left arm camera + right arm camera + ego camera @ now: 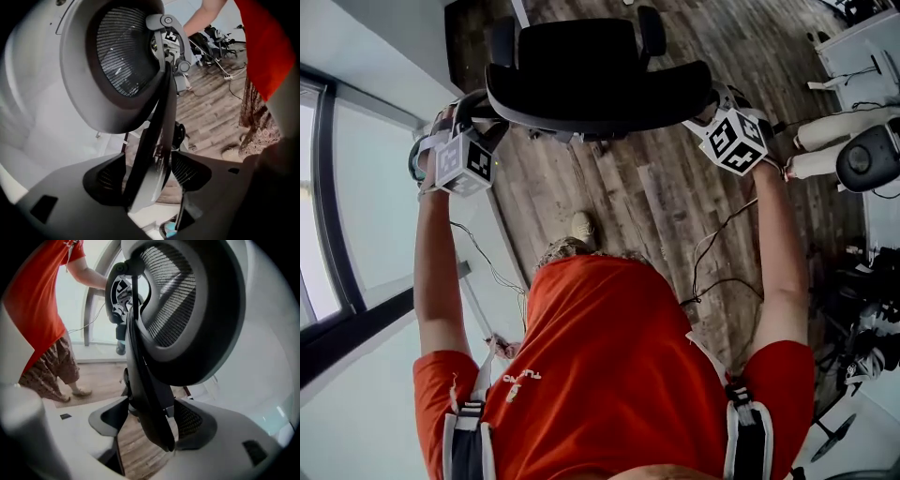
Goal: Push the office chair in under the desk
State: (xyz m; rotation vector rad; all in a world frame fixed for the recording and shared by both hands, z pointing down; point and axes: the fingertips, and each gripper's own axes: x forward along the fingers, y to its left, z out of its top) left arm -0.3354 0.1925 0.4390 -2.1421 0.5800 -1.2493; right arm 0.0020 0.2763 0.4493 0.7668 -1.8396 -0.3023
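- Grasp step: my left gripper [487, 117] and right gripper [709, 105], jaws apart, straddle the backrest edges of the black mesh-backed office chair [581, 70].
- Next I'd clamp and push.

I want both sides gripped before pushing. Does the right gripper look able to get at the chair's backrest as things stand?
Probably yes. The right gripper sits at one end of the backrest, its open jaws straddling the edge, and nothing else stands in the way.
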